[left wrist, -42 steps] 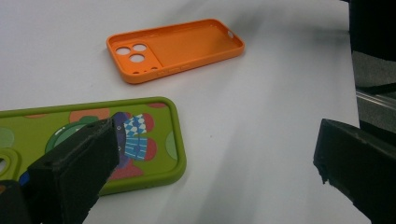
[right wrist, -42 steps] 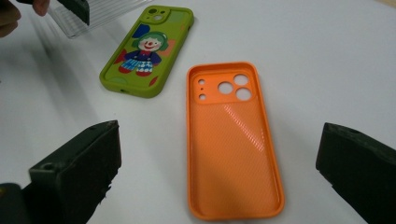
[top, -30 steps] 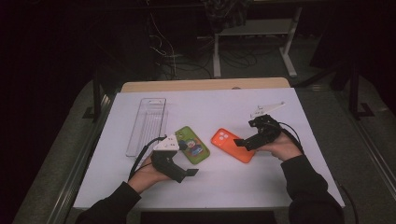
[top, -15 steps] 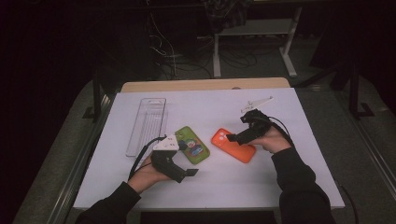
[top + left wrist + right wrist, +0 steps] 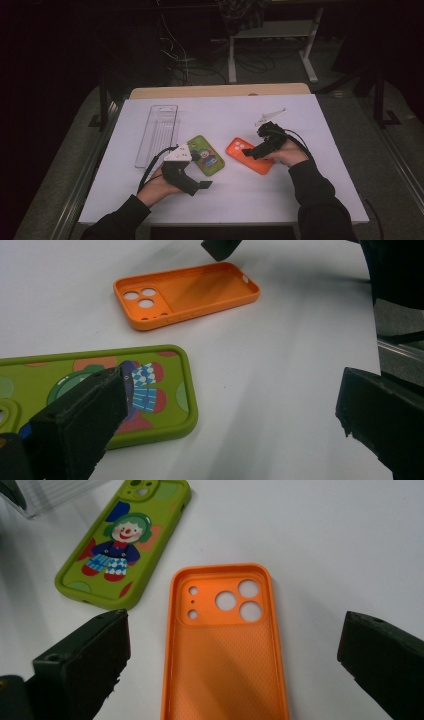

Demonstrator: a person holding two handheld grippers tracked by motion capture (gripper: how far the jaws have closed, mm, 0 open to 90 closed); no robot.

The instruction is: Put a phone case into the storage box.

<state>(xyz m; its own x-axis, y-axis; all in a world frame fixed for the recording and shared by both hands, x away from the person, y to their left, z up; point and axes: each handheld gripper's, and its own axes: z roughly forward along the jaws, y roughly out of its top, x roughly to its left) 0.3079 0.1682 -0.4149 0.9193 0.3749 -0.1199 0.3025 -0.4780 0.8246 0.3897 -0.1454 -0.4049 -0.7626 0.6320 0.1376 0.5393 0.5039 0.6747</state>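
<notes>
An orange phone case (image 5: 248,156) lies hollow side up on the white table, its three camera holes toward the middle. To its left lies a green phone case (image 5: 206,154) with a clown picture. My right gripper (image 5: 253,150) hangs over the orange case's right end. In the right gripper view the right gripper (image 5: 233,625) stands open, its jaws on either side of the orange case (image 5: 225,650). My left gripper (image 5: 200,184) sits just in front of the green case. The left gripper (image 5: 232,390) is open too, one jaw over the green case (image 5: 165,390).
A clear ribbed plastic tray (image 5: 157,134) lies at the back left of the white table (image 5: 300,195). A wooden strip (image 5: 220,91) borders the far edge. Dark floor, cables and a stand lie beyond. Metal rails run along both table sides.
My right gripper has moved left, from beside the orange case to over its right end. The left gripper and both cases have stayed where they were.
</notes>
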